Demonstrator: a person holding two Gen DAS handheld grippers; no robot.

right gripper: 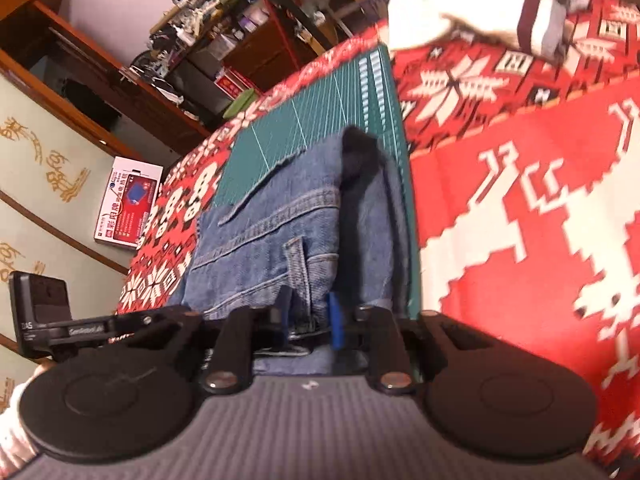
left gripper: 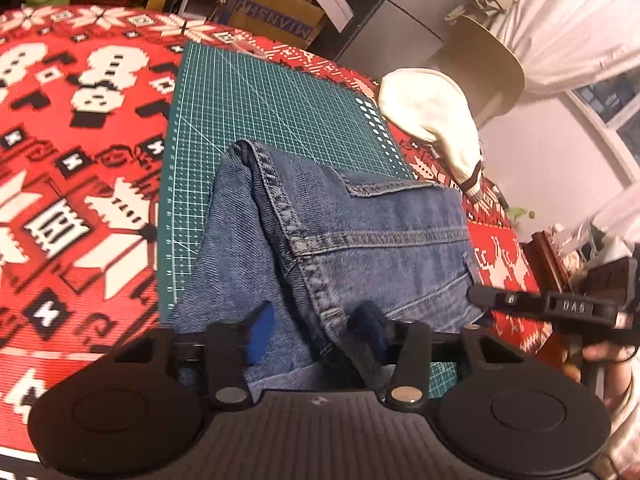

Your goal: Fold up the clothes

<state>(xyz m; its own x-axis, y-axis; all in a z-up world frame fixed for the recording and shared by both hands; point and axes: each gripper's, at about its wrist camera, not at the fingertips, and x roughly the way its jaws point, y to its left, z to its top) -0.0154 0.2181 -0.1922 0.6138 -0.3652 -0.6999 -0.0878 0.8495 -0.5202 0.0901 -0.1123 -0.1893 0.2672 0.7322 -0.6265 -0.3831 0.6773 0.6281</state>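
Blue jeans point(left gripper: 360, 232) lie folded on a green cutting mat point(left gripper: 260, 92), with the pocket and waistband seams facing up. My left gripper point(left gripper: 314, 330) hangs over the near edge of the denim. A thick seam runs between its jaws, and its left blue pad point(left gripper: 262, 332) shows bare, off the cloth. In the right wrist view the jeans point(right gripper: 272, 220) fill the middle, and my right gripper point(right gripper: 310, 318) pinches the waistband by a belt loop. The pads stand close together on the denim.
A red and white patterned cloth point(left gripper: 80, 140) covers the table around the mat. A cream garment point(left gripper: 428, 120) lies at the mat's far right corner. The right tool's black body point(left gripper: 568, 306) sits close beside the jeans. A chair point(left gripper: 492, 60), shelves and boxes stand beyond.
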